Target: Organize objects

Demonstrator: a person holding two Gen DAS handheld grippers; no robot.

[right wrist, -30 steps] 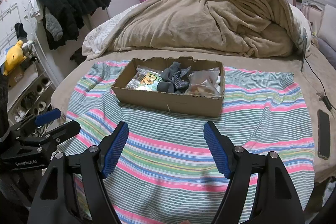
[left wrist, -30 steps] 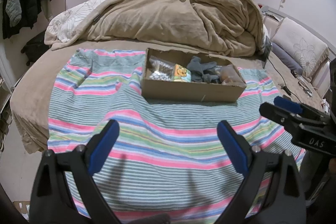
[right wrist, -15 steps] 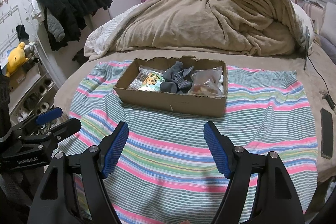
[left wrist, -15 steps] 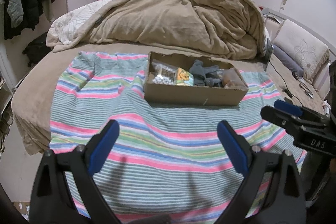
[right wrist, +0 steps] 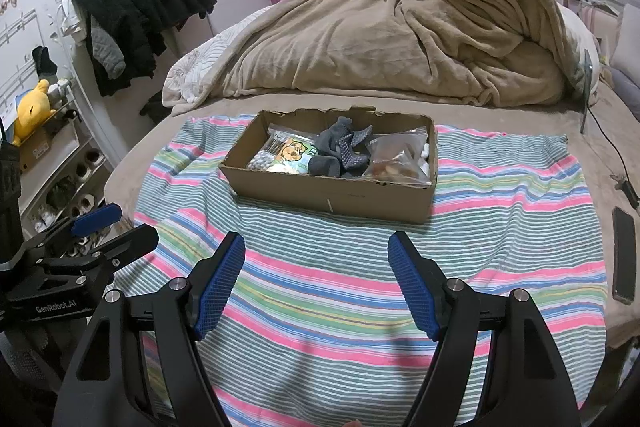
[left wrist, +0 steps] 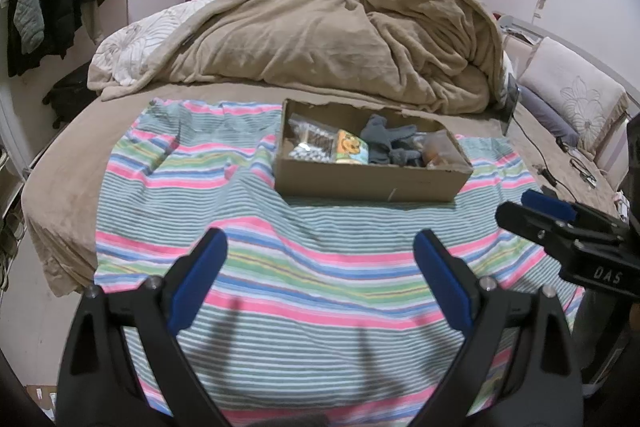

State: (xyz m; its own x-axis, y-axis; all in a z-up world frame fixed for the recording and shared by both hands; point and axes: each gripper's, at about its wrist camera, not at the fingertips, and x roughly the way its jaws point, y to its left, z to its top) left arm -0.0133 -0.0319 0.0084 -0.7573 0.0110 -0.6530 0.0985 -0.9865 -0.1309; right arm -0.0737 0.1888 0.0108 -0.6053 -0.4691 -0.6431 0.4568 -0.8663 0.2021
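Observation:
A shallow cardboard box [left wrist: 372, 183] [right wrist: 332, 193] stands on a striped cloth [left wrist: 304, 267] [right wrist: 500, 227] spread over the bed. In it lie grey socks [left wrist: 386, 143] [right wrist: 340, 151], a clear bag of small pieces with a cartoon label [left wrist: 350, 147] [right wrist: 290, 155], and a clear bag of brownish items [right wrist: 400, 159]. My left gripper [left wrist: 320, 247] is open and empty, well short of the box. My right gripper [right wrist: 316, 255] is open and empty too, also short of the box. Each gripper shows at the side of the other's view.
A heaped tan blanket [left wrist: 320, 39] [right wrist: 400, 39] lies behind the box. A phone [right wrist: 624, 255] and cables [left wrist: 548, 167] lie at the bed's right side. Dark clothes [right wrist: 140, 15] hang at left above a shoe rack [right wrist: 72, 187]. A pillow [left wrist: 576, 103] is at far right.
Both grippers have drawn back and risen slightly, so the box sits a little farther off in both views. Both stay open and empty.

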